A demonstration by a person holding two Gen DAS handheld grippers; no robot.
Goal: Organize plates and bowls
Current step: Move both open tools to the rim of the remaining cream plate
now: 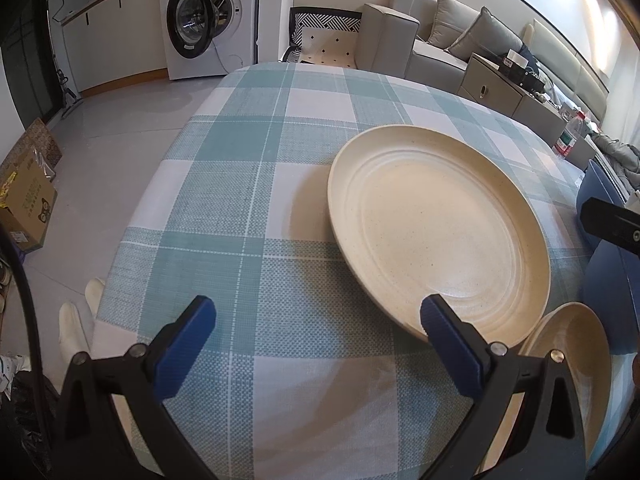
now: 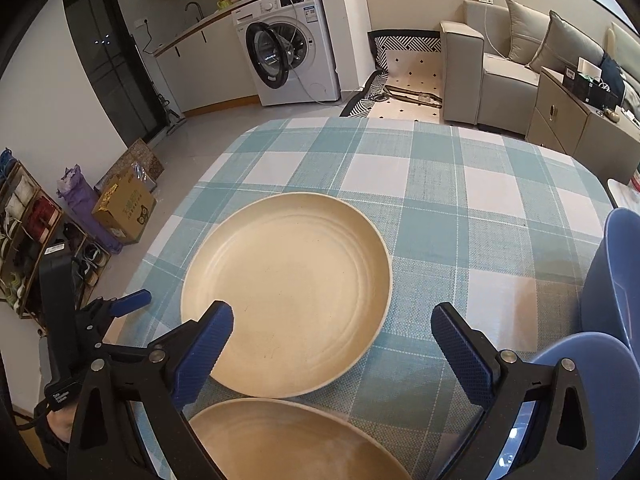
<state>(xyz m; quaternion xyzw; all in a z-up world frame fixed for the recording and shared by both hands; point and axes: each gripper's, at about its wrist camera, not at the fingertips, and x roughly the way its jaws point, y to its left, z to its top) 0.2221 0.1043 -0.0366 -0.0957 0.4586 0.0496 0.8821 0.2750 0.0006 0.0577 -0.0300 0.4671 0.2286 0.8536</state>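
Two empty cream plates [image 2: 286, 300] on checked tablecloth [image 2: 440, 208], left gripper [image 1: 316, 330] and right gripper [image 2: 332, 334] both spread apart.

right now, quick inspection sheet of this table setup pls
Surface: table under a teal and white checked cloth, flat, no spills seen.
Job's things: large cream plate lying flat; second cream dish at the near edge, apart from it; blue dishes to the right, one standing on its edge.
Clutter: nothing seen on the cloth.
Grippers: left gripper open, empty, its right finger over the plate's rim; right gripper open, empty, above the plate's near side.
Cables: white cord hanging at the washing machine.
Surroundings: grey sofa, cardboard box and shoe rack on the floor.
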